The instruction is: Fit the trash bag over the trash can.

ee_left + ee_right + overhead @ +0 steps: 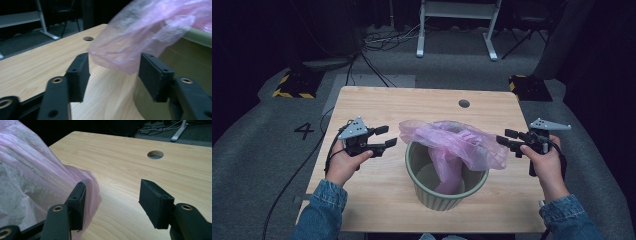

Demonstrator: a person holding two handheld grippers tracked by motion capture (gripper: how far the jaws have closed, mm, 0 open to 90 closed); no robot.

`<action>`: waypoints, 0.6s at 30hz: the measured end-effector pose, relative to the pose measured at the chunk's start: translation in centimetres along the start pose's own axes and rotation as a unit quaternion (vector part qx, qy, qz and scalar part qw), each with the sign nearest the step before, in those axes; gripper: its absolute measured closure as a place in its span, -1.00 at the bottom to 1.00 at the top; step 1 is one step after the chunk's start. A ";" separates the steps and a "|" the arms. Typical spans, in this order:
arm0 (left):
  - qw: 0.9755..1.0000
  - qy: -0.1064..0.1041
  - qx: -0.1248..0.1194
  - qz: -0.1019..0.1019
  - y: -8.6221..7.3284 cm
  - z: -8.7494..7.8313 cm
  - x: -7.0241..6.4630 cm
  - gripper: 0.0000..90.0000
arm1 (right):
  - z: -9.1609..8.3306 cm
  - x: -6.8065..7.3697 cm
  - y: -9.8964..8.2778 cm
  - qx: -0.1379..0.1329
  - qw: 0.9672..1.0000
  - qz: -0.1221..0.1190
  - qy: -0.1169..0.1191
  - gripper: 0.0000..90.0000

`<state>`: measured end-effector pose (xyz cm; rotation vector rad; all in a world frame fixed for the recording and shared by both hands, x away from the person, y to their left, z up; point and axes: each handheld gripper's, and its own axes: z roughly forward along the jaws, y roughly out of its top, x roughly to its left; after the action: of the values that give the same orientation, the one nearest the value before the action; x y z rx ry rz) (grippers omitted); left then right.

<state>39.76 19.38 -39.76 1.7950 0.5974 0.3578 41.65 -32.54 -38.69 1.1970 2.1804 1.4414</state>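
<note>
Sitting near the middle of the wooden counter (377, 185), a green ribbed bin (442, 192) carries a thin pink plastic bag (452, 142) that is bunched over its rim, one part hanging down inside and the rest billowing above the opening. On the bin's left, the left tool (384, 136) stands with its jaws wide apart and nothing gripped; in the left gripper view a loose corner of the bag (140, 42) floats just beyond its pads. On the other side, the right tool (508, 137) is likewise spread wide, holding nothing, its tips near the bag's edge; in the right gripper view the bag (32, 180) lies beside one pad. A round hole (464, 103) marks the counter's far edge.
</note>
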 end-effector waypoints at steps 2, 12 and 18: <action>1.000 0.000 0.001 0.009 0.6 0.5 -0.1 -0.24 | 0.2 0.2 0.3 0.007 1.000 -0.008 -0.004 -0.07; 0.998 -0.067 -0.009 -0.014 3.6 3.5 0.3 -0.34 | 1.2 0.2 1.8 0.018 1.000 -0.005 0.010 -0.14; 0.994 -0.109 0.011 -0.001 3.9 3.6 -0.2 0.75 | 1.8 1.1 2.5 0.022 0.999 -0.021 0.018 -0.15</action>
<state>42.29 15.54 -37.11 1.8253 0.4500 0.1504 43.28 -30.13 -37.11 1.1403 2.2582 1.4165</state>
